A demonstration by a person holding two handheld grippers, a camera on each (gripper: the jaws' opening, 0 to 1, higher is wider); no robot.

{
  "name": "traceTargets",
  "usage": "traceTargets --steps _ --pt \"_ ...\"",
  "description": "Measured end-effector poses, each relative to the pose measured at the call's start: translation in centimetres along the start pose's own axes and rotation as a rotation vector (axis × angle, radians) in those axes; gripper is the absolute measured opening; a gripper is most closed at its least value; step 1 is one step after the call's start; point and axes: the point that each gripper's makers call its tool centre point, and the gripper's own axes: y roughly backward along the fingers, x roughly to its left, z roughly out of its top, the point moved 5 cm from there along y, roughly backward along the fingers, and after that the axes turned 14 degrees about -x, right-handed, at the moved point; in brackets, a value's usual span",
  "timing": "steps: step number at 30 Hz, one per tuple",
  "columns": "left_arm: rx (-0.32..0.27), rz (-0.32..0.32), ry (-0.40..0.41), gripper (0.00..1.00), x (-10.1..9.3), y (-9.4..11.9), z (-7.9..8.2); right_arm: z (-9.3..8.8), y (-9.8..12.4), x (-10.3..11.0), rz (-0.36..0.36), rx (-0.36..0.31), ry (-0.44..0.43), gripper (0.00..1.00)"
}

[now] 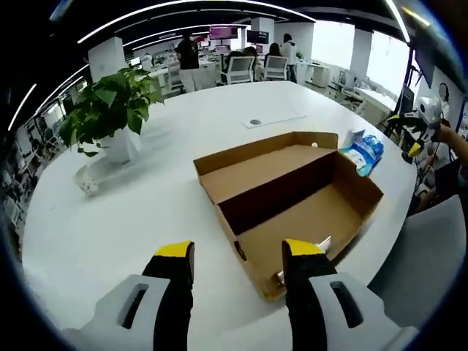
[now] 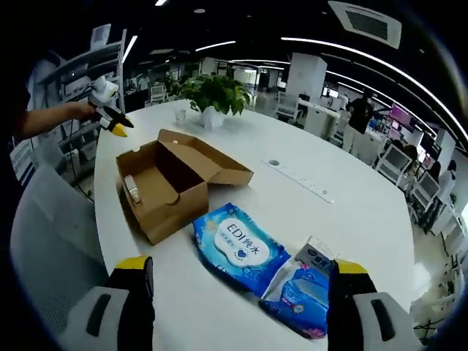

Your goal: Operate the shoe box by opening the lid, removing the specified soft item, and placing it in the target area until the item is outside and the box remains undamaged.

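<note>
The brown cardboard shoe box [image 1: 292, 197] lies open on the white table [image 1: 131, 219], its lid folded flat to the far side. A small pale piece rests against the box's near end wall. My left gripper [image 1: 238, 252] hovers open just before that end. In the right gripper view the box [image 2: 172, 179] sits to the left, and two blue soft packs lie on the table outside it: a larger one [image 2: 238, 245] and a smaller one [image 2: 303, 289]. My right gripper [image 2: 241, 270] is open, its jaws wide on either side of the packs. The packs [image 1: 363, 152] lie past the box's far right corner.
A potted plant [image 1: 110, 110] stands at the left, with a small white object [image 1: 86, 179] near it. A long flat strip [image 2: 300, 179] lies mid-table. A grey chair [image 2: 44, 248] stands at the table edge. People and desks are far behind.
</note>
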Motion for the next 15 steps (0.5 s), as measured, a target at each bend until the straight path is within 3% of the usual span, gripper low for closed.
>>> traceTargets --steps 7,15 --pt "0.035 -0.069 -0.100 0.50 -0.4 -0.7 1.1 0.2 0.6 1.8 -0.032 -0.047 0.001 1.00" --pt "0.070 -0.132 -0.158 0.51 -1.2 -1.3 1.3 -0.4 0.9 3.9 -0.059 -0.044 0.023 1.00"
